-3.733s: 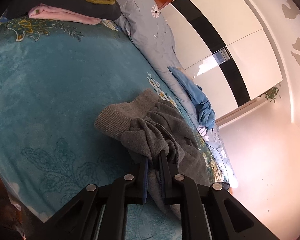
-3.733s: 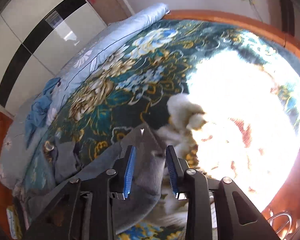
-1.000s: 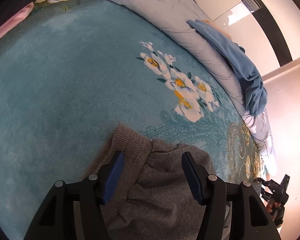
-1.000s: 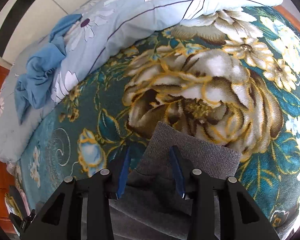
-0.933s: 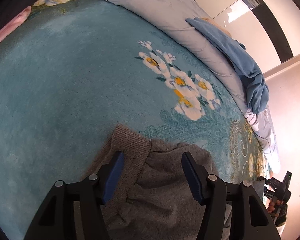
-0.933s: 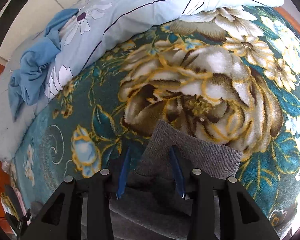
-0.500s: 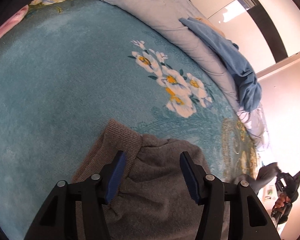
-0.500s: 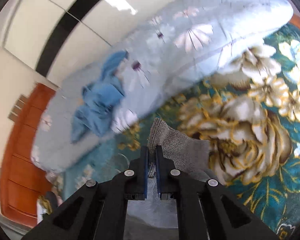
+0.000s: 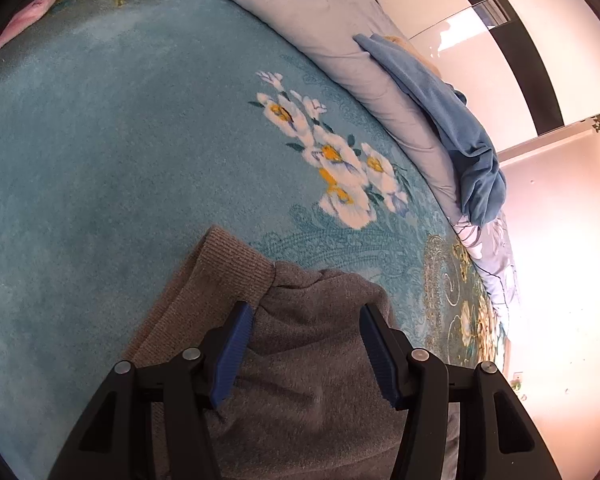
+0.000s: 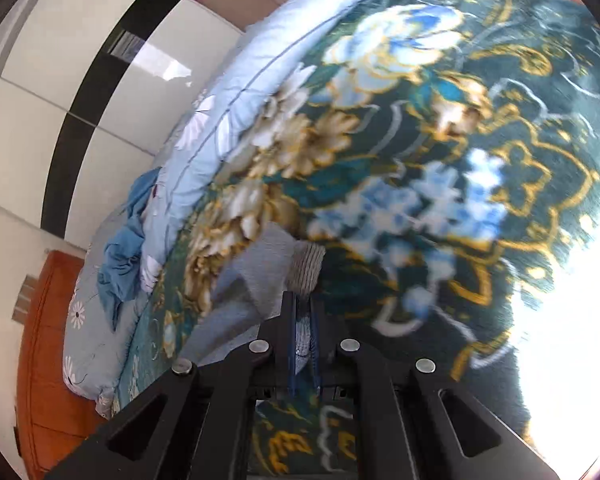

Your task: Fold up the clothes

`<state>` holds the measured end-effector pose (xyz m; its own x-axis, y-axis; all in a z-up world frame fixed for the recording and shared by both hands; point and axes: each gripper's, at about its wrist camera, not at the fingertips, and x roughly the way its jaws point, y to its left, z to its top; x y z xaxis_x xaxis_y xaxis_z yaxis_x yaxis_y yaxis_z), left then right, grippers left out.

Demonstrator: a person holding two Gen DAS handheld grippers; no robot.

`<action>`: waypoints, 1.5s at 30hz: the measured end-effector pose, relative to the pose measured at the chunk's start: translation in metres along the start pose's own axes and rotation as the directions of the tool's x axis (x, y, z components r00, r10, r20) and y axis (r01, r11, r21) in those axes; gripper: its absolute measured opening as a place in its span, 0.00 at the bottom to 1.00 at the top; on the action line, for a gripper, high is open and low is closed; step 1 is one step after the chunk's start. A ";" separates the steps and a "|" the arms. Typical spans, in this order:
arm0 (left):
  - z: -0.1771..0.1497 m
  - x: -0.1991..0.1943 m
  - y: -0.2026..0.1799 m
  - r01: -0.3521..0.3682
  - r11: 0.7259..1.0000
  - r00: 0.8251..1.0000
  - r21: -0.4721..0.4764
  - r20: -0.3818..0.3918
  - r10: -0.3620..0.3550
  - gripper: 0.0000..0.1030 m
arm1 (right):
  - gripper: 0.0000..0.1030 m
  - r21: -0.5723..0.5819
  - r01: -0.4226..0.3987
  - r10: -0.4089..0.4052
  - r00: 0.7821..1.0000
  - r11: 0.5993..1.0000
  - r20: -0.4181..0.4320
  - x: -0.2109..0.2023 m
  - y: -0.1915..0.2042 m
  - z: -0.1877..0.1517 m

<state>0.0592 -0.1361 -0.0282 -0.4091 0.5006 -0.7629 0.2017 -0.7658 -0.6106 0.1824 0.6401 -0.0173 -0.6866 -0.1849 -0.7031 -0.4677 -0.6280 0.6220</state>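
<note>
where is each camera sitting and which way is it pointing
Left wrist: sits on the left tool, looking forward and down along its open blue-padded fingers at the grey sweater lying on the teal blanket; only the tool's black arms show.
Right wrist: sits on the right tool, looking along fingers shut on the grey sweater's ribbed edge, over the dark floral blanket; only the tool shows.
Shared: the sweater, the pale floral quilt with the blue garment on it, and the white wardrobe with black stripe.

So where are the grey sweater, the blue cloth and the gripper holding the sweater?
grey sweater (image 9: 300, 340): left wrist view, on its body fabric.
blue cloth (image 9: 456, 140): left wrist view, on its middle folds.
right gripper (image 10: 303, 316): right wrist view, between its fingertips.
</note>
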 end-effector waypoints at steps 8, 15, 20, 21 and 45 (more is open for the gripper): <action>0.003 0.009 -0.003 -0.029 0.999 1.000 -0.015 -0.006 0.029 0.57 | 0.05 -0.095 0.074 -0.076 0.997 0.993 -0.022 0.018 0.018 0.014; -0.001 0.012 -0.018 -0.088 0.995 0.996 0.039 -0.008 0.089 0.58 | 0.46 -0.300 0.126 -0.155 0.985 0.946 -0.076 0.062 0.076 0.029; -0.007 0.013 -0.022 -0.112 0.989 0.994 0.094 -0.004 0.113 0.58 | 0.46 -0.441 0.150 -0.216 0.971 0.885 -0.103 0.094 0.117 0.040; -0.007 0.014 -0.023 -0.115 0.988 0.993 0.104 -0.003 0.116 0.58 | 0.48 -0.452 0.152 -0.226 0.967 0.879 -0.115 0.098 0.118 0.043; -0.004 -0.024 -0.034 -0.111 0.988 0.978 0.103 0.189 0.090 0.01 | 0.10 -0.577 0.048 -0.049 0.999 0.816 0.014 0.047 0.177 0.017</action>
<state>0.0654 -0.1208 0.0096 -0.5500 0.3445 -0.7608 0.1529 -0.8540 -0.4972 0.0581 0.5331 0.0657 -0.6708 -0.1433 -0.7276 -0.0935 -0.9570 0.2746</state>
